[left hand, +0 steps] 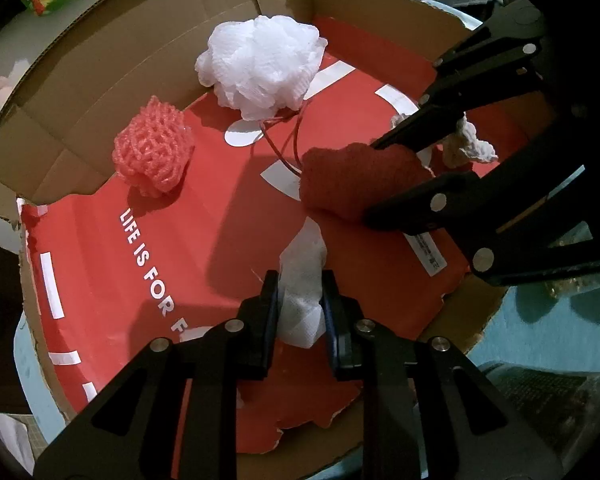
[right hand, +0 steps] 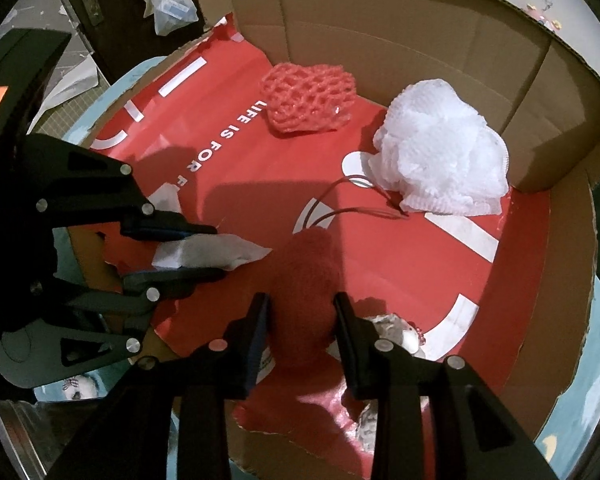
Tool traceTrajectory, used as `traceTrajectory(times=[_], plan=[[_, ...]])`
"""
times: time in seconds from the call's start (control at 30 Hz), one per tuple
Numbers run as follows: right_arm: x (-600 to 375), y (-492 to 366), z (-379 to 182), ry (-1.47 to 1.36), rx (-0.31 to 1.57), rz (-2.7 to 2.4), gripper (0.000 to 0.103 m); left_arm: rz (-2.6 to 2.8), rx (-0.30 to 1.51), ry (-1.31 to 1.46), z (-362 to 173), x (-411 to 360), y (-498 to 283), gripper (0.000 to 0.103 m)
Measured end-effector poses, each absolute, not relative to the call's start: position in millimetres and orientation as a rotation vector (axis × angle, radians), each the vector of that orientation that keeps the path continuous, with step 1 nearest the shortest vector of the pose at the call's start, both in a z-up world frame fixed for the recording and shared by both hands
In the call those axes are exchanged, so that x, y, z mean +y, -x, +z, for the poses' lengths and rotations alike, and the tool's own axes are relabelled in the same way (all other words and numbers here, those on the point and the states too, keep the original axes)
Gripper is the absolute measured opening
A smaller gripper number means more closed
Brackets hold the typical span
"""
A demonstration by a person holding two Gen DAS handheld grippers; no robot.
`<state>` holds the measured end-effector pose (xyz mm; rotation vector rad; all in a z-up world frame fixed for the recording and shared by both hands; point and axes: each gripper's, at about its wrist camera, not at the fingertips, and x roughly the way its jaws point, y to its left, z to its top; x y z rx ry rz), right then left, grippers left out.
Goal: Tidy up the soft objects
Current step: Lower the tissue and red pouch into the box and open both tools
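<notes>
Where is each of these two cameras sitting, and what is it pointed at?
Left wrist view: rides on the left gripper, looking steeply down its fingers into a cardboard box; its own jaws pinch a white tissue wad, and the right gripper shows at right.
Right wrist view: rides on the right gripper, also looking down; a dark red soft piece sits between its jaws, left gripper at left.
Both show the white mesh puff and pink foam net.

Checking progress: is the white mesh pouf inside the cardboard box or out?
Inside. The white mesh pouf rests on the red liner, near the cardboard box wall.
</notes>
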<state>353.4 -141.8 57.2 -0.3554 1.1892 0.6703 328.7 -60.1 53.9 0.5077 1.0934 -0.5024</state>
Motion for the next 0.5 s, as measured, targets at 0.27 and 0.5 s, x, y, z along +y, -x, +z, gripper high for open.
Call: traceTrajectory(times=[0.27,0.5], plan=[[-140.4,-353.7,51.6,0.363,1.193,0.669,0.04,-0.519,1.116,-0.488,51.4,-59.6,-332.1,0.021],[-139.8,-352.2,51.6,0.376,1.188,0.681,0.048,-0.521,1.127,-0.476,51.4,-59.1,-336.6,0.036]])
